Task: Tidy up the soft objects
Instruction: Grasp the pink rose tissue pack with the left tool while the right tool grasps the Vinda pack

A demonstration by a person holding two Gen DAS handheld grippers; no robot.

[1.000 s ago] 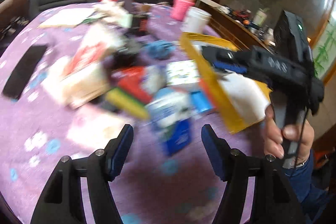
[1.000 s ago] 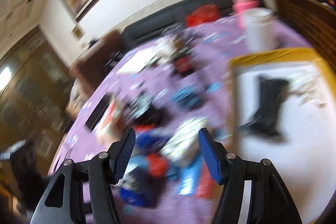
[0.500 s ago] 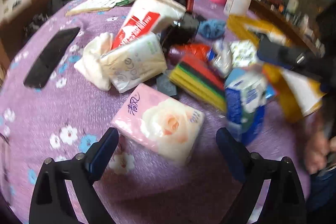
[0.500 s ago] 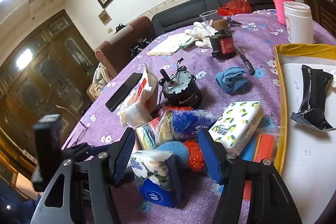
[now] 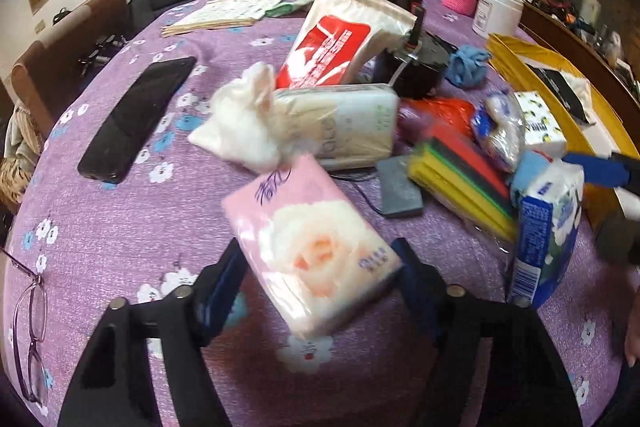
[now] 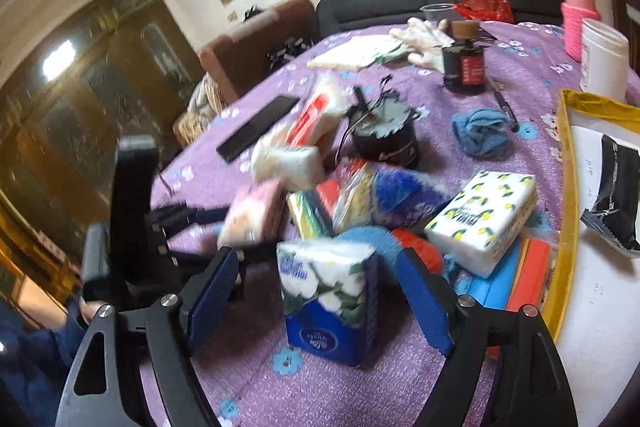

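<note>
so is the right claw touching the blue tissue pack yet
Apart. The right wrist view shows the blue tissue pack standing between the open fingers of the right claw, with purple tablecloth visible on both sides between pack and pads.

Pink tissue pack, rose print, lying flat on the purple cloth, long axis diagonal. Blue-and-white tissue pack standing upright just beside it. Lemon-print pack tilted on the pile. Red-and-white pack leaning upright over a white pack.
</note>
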